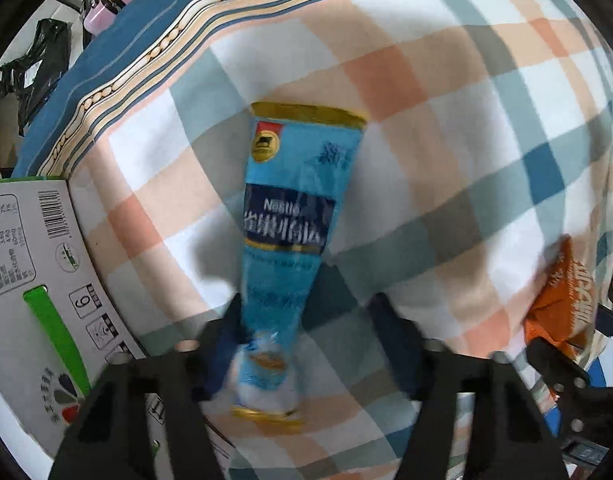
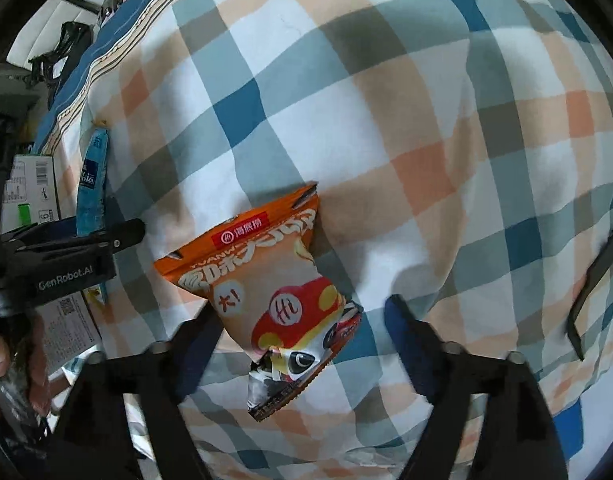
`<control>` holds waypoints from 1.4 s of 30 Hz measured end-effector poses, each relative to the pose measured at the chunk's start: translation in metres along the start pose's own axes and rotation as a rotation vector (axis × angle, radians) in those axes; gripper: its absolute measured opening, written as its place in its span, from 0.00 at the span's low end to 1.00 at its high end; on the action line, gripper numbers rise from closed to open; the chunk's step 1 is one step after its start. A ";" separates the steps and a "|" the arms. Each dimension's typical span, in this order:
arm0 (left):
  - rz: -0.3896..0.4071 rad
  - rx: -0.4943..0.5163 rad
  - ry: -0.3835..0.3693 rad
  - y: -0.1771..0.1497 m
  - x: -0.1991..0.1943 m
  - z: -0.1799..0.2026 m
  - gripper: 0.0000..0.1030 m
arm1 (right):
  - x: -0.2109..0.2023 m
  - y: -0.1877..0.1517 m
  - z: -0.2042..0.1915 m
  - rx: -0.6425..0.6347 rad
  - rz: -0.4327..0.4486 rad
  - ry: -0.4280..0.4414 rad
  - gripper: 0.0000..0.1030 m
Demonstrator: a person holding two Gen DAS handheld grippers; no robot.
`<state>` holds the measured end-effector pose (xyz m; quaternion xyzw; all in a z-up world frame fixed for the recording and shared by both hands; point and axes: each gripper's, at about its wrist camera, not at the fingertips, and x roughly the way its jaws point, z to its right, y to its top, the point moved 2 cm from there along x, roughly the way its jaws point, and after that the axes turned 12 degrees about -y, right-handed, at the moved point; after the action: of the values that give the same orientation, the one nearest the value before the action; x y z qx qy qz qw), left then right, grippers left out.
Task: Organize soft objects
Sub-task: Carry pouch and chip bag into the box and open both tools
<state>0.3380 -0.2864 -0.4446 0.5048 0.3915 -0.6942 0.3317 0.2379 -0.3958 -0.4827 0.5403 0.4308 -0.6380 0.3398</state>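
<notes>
Left wrist view: cardboard box (image 1: 38, 264) sits just left of our left gripper (image 1: 306, 332), whose jaws gape wide around the blue packet (image 1: 294, 216) on the checked blanket (image 1: 446, 128).

Right wrist view: our right gripper (image 2: 302, 328) gapes wide too, the orange snack bag (image 2: 266, 280) lying between its fingers, touching the left one.

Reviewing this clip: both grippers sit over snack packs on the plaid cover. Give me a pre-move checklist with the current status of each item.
1. Blue Nestle pack between left gripper fingers: ok.
2. Left gripper open: ok.
3. Orange snack bag between right gripper fingers: ok.
4. Right gripper open: ok.
5. Grippers apart from each other: ok.
6. Cardboard box open to take packs: cannot tell.
</notes>
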 end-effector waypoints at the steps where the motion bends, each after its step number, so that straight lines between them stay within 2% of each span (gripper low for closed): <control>1: 0.006 0.002 0.002 -0.002 -0.002 0.003 0.36 | 0.002 0.001 -0.002 0.003 -0.005 0.003 0.82; 4: 0.009 0.014 0.011 -0.010 -0.001 0.011 0.19 | 0.009 0.003 -0.011 0.013 -0.023 0.010 0.81; 6: 0.015 0.019 0.014 -0.015 0.000 0.015 0.17 | 0.013 0.002 -0.014 0.021 -0.024 -0.001 0.79; 8: 0.025 0.020 0.019 -0.019 -0.001 0.018 0.15 | 0.012 0.000 -0.017 0.012 -0.006 -0.040 0.65; 13: 0.059 0.002 0.006 -0.032 -0.004 0.018 0.13 | 0.006 -0.016 -0.022 -0.004 0.033 -0.076 0.46; 17: 0.085 0.003 0.002 -0.040 -0.018 0.021 0.12 | -0.002 -0.027 -0.024 0.000 0.049 -0.074 0.39; 24: 0.122 0.009 -0.033 -0.071 -0.034 0.024 0.12 | -0.019 -0.045 -0.028 -0.005 0.077 -0.054 0.38; 31: 0.189 0.039 -0.061 -0.103 -0.062 0.025 0.12 | -0.064 -0.066 -0.031 -0.006 0.136 -0.023 0.38; 37: 0.282 0.042 -0.121 -0.136 -0.124 0.021 0.12 | -0.120 -0.083 -0.035 -0.033 0.222 0.008 0.37; 38: 0.296 0.041 -0.133 -0.129 -0.136 0.020 0.12 | -0.129 -0.088 -0.035 -0.040 0.234 0.012 0.37; 42: 0.352 0.022 -0.157 -0.149 -0.168 0.002 0.12 | -0.168 -0.101 -0.049 -0.089 0.288 0.047 0.37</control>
<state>0.2549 -0.2069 -0.2518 0.5132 0.2624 -0.6671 0.4720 0.1973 -0.3160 -0.3010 0.5957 0.3846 -0.5500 0.4413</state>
